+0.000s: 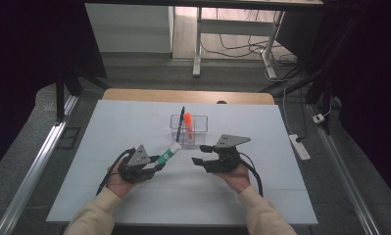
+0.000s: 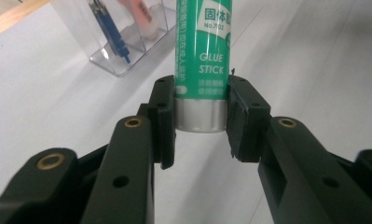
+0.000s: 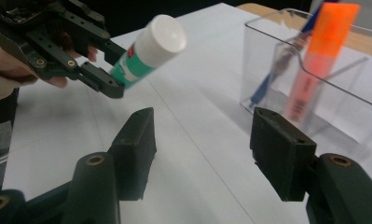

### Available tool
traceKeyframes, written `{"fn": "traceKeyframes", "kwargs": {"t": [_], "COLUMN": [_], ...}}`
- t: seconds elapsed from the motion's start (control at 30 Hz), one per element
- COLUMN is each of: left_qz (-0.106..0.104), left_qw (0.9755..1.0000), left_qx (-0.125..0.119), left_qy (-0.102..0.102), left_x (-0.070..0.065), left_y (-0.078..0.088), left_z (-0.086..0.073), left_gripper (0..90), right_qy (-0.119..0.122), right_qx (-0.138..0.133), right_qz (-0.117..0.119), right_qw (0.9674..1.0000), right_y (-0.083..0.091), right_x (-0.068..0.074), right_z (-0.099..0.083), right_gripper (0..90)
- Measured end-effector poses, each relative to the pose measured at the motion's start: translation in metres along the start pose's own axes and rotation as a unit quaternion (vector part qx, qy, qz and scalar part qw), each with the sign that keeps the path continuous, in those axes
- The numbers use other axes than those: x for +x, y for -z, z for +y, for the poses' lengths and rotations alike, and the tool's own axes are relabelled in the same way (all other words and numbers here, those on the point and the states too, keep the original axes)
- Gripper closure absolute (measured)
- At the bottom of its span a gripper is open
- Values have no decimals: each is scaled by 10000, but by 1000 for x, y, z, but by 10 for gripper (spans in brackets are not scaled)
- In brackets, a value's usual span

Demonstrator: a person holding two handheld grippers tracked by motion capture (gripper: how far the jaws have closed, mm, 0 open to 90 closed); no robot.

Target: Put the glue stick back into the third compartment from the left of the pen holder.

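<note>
High view. White table sheet (image 1: 134, 196), with a clear plastic two-compartment organiser box (image 1: 201, 128) standing near its middle. In the box: a blue pen (image 1: 181, 117), upright and leaning, and an orange highlighter marker (image 1: 187, 125) beside it; which compartment each occupies cannot be told from here. The left gripper (image 1: 159, 165) is held low over the sheet, clenched on the base end of a green-and-white glue stick with a white cap (image 1: 169, 153). The stick is tilted, cap end aimed up toward the box and near its front wall, clear of the table. The right gripper (image 1: 197, 160) hangs just to the right of the stick, apart from it, with nothing in it.

Left gripper view. Black jaws pressed on either side of the glue stick's silver base band (image 2: 200, 116), green printed label above them. The organiser box (image 2: 123, 51) lies up and to the left, the pen (image 2: 110, 30) inside.

Right gripper view. Jaws released and spread, bare table sheet between them. Glue stick (image 3: 148, 51) and left gripper (image 3: 110, 69) at upper left; box (image 3: 342, 88) with highlighter (image 3: 316, 56) at right.

Step in hand, as judged: the stick is gripped and lifted, being carried to the box. The next move probably calls for raising the stick above the rim, turning it upright and lowering it into a free compartment before letting go; the right gripper could steady the box.
</note>
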State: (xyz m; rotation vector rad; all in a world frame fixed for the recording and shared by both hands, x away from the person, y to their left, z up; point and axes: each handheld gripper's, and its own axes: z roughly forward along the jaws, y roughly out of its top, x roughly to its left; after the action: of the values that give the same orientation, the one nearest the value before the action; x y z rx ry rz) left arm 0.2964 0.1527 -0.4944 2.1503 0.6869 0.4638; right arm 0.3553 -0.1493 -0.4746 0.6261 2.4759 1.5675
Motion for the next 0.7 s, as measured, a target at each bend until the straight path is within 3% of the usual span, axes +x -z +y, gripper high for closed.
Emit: {"fn": "traceKeyframes", "kwargs": {"t": [0.17,0.57,0.7], "left_qz": [-49,-151,-177], "left_qw": [10000,9997,9996], "left_qx": [-79,-108,-87], "left_qy": [9,-135,-187], "left_x": [-3,-12,-16], "left_y": [-4,-14,-20], "left_z": [2,6,8], "left_gripper": [656,655,653], "right_qy": [29,-247,-346], "right_qx": [-94,-290,-381], "right_qz": [116,275,359], "right_qw": [9999,9989,9980], "right_y": [-12,-29,-31], "right_x": [8,10,10], "right_z": [3,7,7], "right_gripper": [397,388,457]}}
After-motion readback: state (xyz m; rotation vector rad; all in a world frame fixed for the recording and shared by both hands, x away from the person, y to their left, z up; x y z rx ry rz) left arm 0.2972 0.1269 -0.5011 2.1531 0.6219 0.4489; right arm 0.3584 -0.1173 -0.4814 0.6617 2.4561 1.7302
